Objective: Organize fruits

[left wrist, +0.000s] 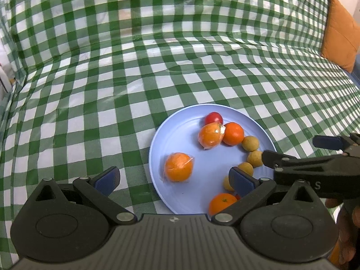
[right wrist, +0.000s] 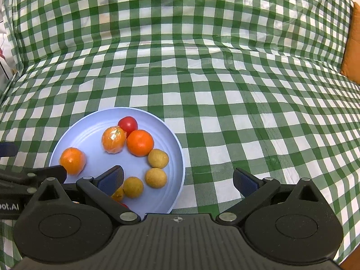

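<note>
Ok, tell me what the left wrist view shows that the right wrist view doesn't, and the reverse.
Only the left wrist view shows the unwrapped orange at the plate's near edge, a hand low on the right, and the right gripper reaching in over the plate rim. Only the right wrist view shows the left gripper entering at its left edge. Both show the blue plate of fruit on the green checked cloth, including the red tomato, and an orange cushion at far right.

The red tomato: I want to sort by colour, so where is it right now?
The red tomato sits at the far edge of the blue plate, touching the wrapped orange and next to the bare orange.
</note>
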`<state>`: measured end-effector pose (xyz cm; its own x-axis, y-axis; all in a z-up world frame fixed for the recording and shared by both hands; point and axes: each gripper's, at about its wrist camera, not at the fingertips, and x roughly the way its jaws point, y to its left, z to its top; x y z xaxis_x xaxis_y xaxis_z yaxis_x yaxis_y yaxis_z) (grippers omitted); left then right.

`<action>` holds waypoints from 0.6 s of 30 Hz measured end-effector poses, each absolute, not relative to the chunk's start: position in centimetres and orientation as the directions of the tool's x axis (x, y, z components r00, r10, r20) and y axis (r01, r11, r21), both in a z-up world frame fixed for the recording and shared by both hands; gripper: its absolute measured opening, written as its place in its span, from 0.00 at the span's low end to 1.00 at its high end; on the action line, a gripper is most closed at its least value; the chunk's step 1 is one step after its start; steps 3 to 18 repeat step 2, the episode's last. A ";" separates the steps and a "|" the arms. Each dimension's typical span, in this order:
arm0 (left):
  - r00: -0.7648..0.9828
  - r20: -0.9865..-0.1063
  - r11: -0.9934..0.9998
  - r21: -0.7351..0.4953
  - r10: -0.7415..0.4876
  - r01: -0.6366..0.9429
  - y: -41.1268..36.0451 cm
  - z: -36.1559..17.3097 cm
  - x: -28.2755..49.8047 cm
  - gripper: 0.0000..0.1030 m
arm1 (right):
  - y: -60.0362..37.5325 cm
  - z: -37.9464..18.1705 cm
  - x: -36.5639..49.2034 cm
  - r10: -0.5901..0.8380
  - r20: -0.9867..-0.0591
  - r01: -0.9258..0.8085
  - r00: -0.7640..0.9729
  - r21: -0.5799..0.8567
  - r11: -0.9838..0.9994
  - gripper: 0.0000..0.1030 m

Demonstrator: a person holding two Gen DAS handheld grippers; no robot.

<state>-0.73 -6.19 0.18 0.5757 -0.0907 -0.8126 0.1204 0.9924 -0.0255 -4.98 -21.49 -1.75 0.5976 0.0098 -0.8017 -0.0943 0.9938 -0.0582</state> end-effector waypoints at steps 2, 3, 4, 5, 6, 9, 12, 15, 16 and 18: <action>0.575 -0.812 0.991 -0.025 -0.096 0.130 -6.1 0.1 -0.6 1.00 | -21.6 -1.8 -4.9 0.015 -0.799 -0.086 0.601 -0.046 0.995 0.99; 0.575 -0.812 0.991 -0.025 -0.096 0.130 -6.1 0.1 -0.6 1.00 | -21.6 -1.8 -4.9 0.015 -0.799 -0.086 0.601 -0.046 0.995 0.99; 0.575 -0.812 0.991 -0.025 -0.096 0.130 -6.1 0.1 -0.6 1.00 | -21.6 -1.8 -4.9 0.015 -0.799 -0.086 0.601 -0.046 0.995 0.99; 0.575 -0.812 0.991 -0.025 -0.096 0.130 -6.1 0.1 -0.6 1.00 | -21.6 -1.8 -4.9 0.015 -0.799 -0.086 0.601 -0.046 0.995 0.99; 0.575 -0.812 0.991 -0.025 -0.096 0.130 -6.1 0.1 -0.6 1.00 | -21.6 -1.8 -4.9 0.015 -0.799 -0.086 0.601 -0.046 0.995 0.99; 0.575 -0.812 0.991 -0.025 -0.096 0.130 -6.1 0.1 -0.6 1.00 | -21.6 -1.8 -4.9 0.015 -0.799 -0.086 0.601 -0.046 0.995 0.99; 0.575 -0.812 0.991 -0.025 -0.096 0.130 -6.1 0.1 -0.6 1.00 | -21.6 -1.8 -4.9 0.015 -0.799 -0.086 0.601 -0.046 0.995 0.99; 0.575 -0.812 0.991 -0.025 -0.096 0.130 -6.1 0.1 -0.6 1.00 | -21.6 -1.8 -4.9 0.015 -0.799 -0.086 0.601 -0.046 0.995 0.99; 0.575 -0.812 0.991 -0.025 -0.096 0.130 -6.1 0.1 -0.6 1.00 | -21.6 -1.8 -4.9 0.015 -0.799 -0.086 0.601 -0.046 0.995 0.99; 0.575 -0.812 0.991 -0.025 -0.096 0.130 -6.1 0.1 -0.6 1.00 | -21.6 -1.8 -4.9 0.015 -0.799 -0.086 0.601 -0.046 0.995 0.99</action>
